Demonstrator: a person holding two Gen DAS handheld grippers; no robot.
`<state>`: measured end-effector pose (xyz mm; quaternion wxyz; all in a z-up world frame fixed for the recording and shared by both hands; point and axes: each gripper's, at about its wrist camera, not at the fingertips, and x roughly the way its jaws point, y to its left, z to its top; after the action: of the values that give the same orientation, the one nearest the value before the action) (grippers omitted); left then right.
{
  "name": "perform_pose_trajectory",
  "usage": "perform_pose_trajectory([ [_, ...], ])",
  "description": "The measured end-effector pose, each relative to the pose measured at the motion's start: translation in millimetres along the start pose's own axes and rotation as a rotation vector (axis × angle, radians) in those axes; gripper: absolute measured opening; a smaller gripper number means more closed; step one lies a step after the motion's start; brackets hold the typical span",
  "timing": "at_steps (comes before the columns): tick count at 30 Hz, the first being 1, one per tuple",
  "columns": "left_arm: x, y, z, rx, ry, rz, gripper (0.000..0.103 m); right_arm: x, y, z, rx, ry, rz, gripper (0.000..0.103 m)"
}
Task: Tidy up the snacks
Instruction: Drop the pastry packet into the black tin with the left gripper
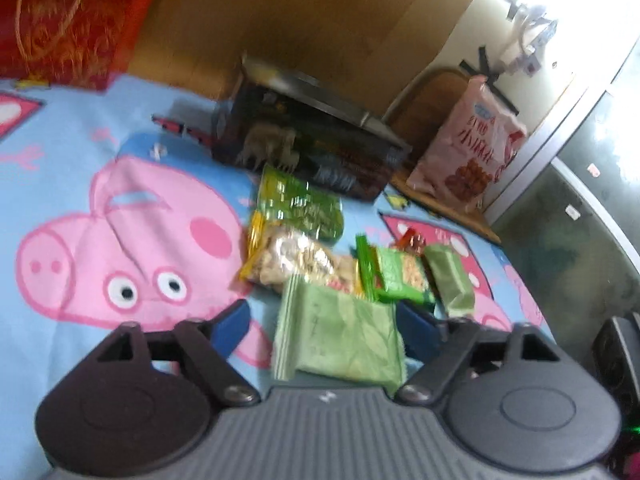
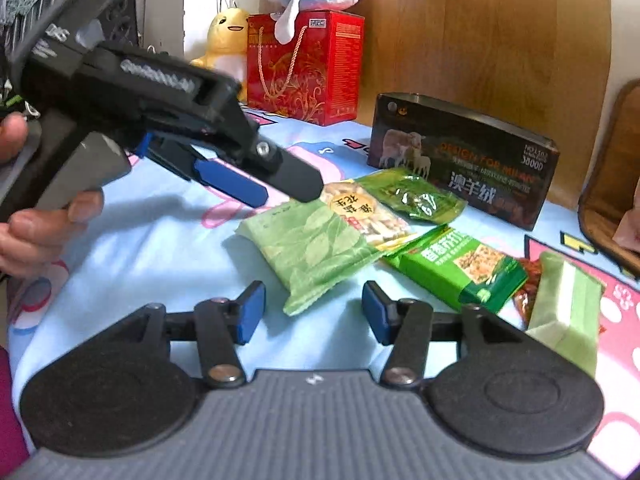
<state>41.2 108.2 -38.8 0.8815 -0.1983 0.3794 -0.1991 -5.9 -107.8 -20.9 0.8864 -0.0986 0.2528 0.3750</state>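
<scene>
Several snack packets lie on a Peppa Pig cloth: a pale green leaf-print packet [image 1: 340, 336] [image 2: 308, 248], a clear peanut packet [image 1: 296, 260] [image 2: 364, 212], a dark green packet [image 1: 300, 208] [image 2: 412, 196], a bright green cracker packet [image 1: 400, 272] [image 2: 456, 268] and a small pale green packet [image 1: 450, 284] [image 2: 564, 308]. My left gripper [image 1: 324, 326] [image 2: 260, 188] is open, its jaws either side of the leaf-print packet. My right gripper [image 2: 314, 312] is open and empty, just short of the same packet.
A dark open box [image 1: 312, 136] [image 2: 464, 156] stands behind the snacks. A red gift box [image 1: 68, 20] [image 2: 304, 68] with plush toys is at the back. A pink snack bag [image 1: 472, 148] leans on a chair at the right. A wooden headboard is behind.
</scene>
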Motion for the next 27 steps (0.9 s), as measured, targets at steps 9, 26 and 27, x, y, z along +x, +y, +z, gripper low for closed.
perform_pose_trajectory([
  [9,-5,-20,48,0.026,-0.035,-0.127,0.052,-11,-24,50,-0.003,-0.153,-0.041,0.018],
  [26,98,-26,178,0.055,-0.121,0.083,0.066,96,-136,129,0.092,-0.111,-0.145,0.027],
  [27,100,-25,178,0.049,-0.119,0.089,0.069,100,-136,131,0.088,-0.11,-0.152,0.033],
])
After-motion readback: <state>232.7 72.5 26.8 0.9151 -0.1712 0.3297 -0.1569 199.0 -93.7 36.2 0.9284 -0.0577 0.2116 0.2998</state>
